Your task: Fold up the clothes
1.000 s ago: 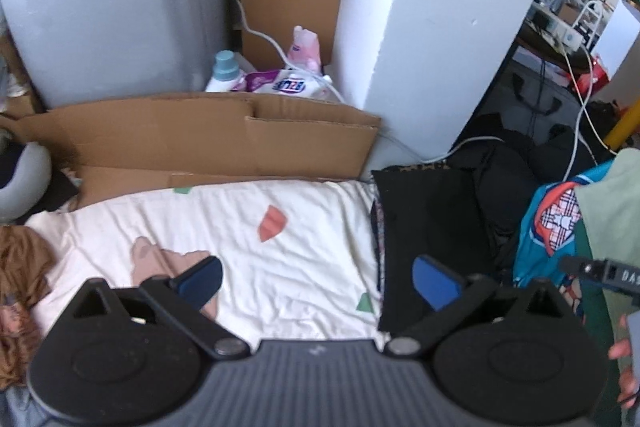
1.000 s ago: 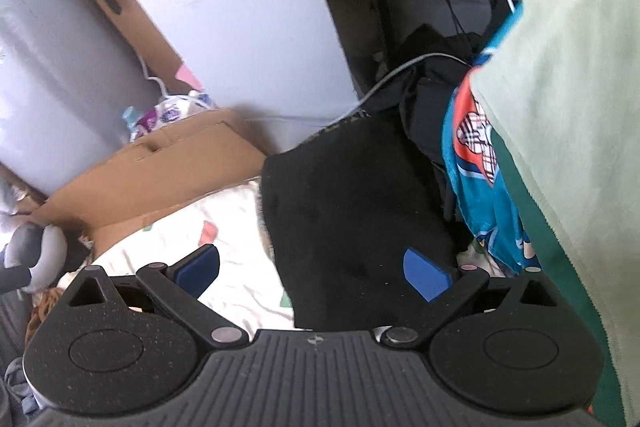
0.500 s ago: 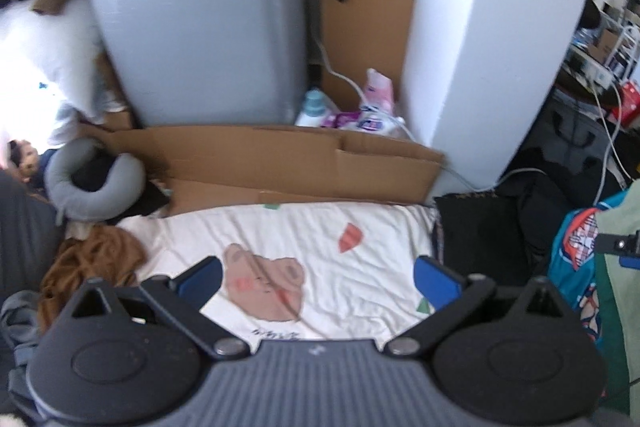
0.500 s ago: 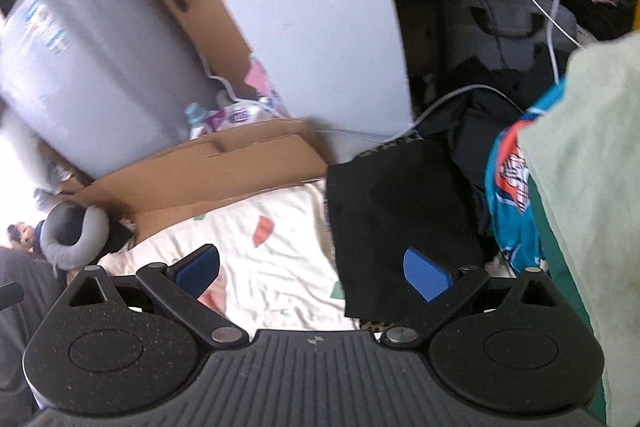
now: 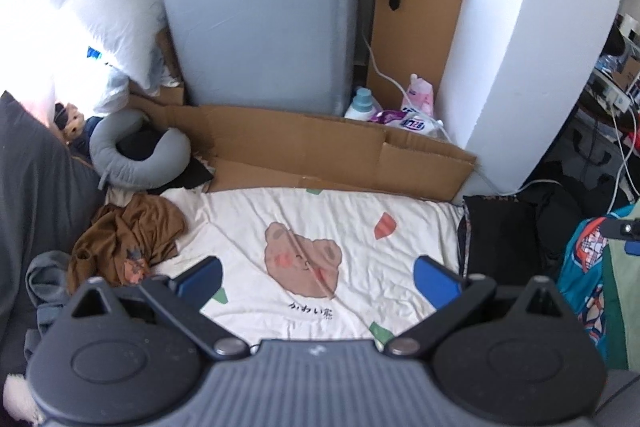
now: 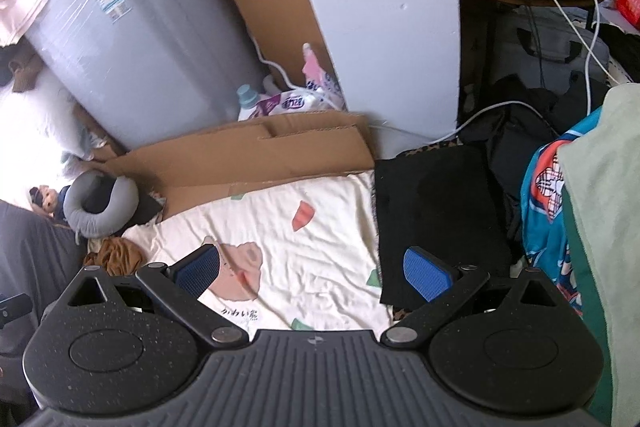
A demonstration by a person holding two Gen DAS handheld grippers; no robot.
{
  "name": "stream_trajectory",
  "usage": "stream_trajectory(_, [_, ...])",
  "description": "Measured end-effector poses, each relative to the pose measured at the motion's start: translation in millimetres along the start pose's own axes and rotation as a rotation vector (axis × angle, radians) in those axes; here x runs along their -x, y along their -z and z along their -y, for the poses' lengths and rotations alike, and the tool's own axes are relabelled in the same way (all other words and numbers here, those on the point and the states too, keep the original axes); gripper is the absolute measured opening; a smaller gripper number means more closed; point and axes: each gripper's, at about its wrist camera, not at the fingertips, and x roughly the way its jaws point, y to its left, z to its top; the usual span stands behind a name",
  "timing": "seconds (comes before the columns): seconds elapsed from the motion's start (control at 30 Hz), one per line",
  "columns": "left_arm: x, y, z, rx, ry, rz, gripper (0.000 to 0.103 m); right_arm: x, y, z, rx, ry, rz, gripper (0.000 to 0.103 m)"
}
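A cream sheet point(image 5: 320, 227) printed with a brown bear lay flat at the centre of the left view, with a crumpled brown garment point(image 5: 128, 239) at its 9 o'clock edge and a folded black cloth point(image 5: 500, 239) at its 3 o'clock edge. The left gripper point(image 5: 318, 277) hung above the sheet, fingers wide apart and empty; the right gripper point(image 6: 314, 267) did likewise, spanning the sheet and black cloth. Flattened cardboard point(image 5: 320, 151) and a grey appliance point(image 5: 256, 7) stood at 12 o'clock, a grey neck pillow point(image 5: 136, 151) at 10 o'clock, and a blue patterned garment point(image 5: 584, 267) at 3 o'clock.
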Motion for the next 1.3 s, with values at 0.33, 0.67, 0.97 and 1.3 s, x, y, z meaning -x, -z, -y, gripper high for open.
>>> stream_trajectory(0.33, [-6.1,28.6,-20.8,0.056,-0.047,-0.038,0.103,-4.4,23.1,-25.2,0.071,-0.006,-0.042,0.102])
stream_trajectory(0.67, [-9.5,52.7,-21.3,0.099,-0.030,-0.053,0.103,-0.4,44.0,-36.2,0.130,-0.016,-0.058,0.102])
stream_trajectory(0.97, [-8.9,70.4,-18.0,0.133,0.008,-0.072,0.103,2.7,60.4,-40.4,0.162,-0.034,-0.088,0.102])
stream_trajectory(1.3, [-7.8,87.6,-14.1,0.148,0.037,-0.096,0.103,2.7,73.0,-40.9,0.176,-0.039,-0.138,0.102])
